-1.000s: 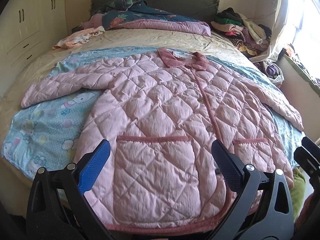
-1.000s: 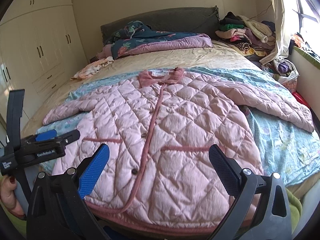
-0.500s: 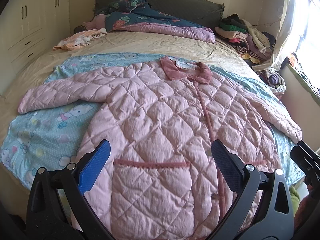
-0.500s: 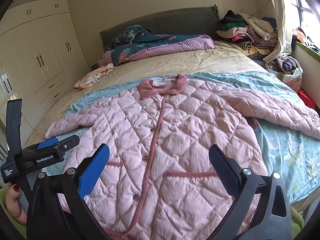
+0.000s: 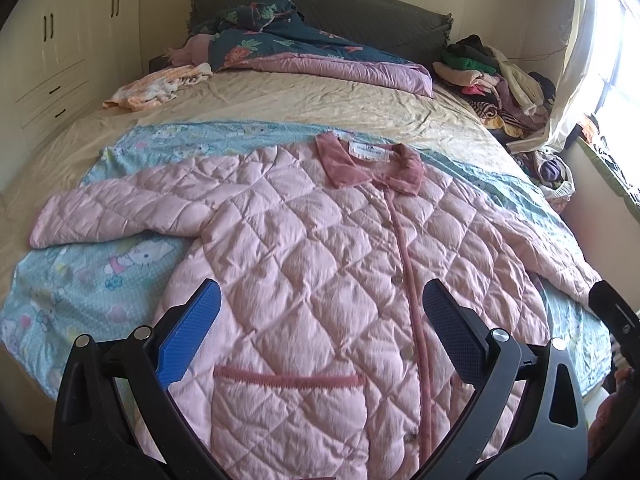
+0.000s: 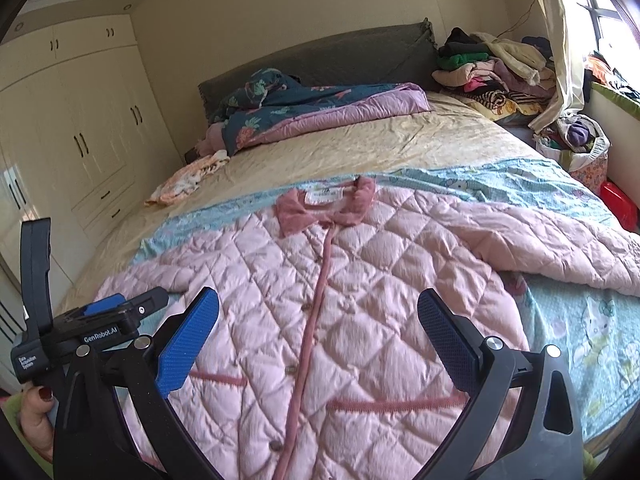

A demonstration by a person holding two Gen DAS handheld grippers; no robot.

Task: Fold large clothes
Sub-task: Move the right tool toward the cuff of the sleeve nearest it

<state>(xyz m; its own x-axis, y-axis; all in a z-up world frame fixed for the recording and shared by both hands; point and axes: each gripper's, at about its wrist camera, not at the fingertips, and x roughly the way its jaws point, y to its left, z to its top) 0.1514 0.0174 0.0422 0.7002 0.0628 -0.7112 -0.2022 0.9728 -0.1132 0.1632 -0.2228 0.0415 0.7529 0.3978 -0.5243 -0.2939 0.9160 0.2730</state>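
A large pink quilted jacket [image 5: 320, 264] lies flat and buttoned on a blue cartoon-print sheet [image 5: 92, 276] on the bed, collar at the far end, sleeves spread to both sides. It also shows in the right wrist view [image 6: 360, 300]. My left gripper [image 5: 320, 320] is open and empty above the jacket's lower left front, over a pocket. My right gripper [image 6: 318, 320] is open and empty above the jacket's lower front. The left gripper's body shows at the left of the right wrist view [image 6: 100, 328]; its fingertips are hidden there.
A dark floral duvet [image 5: 288, 44] and a small peach garment [image 5: 156, 88] lie near the headboard. A heap of clothes [image 5: 496, 76] sits at the far right by the window. Cream wardrobes [image 6: 80, 136] line the left wall. A red box [image 6: 620, 204] stands beside the bed.
Both grippers have moved forward over the jacket, toward the collar; the hem has dropped out of view. Both stay open and empty. The jacket has not moved.
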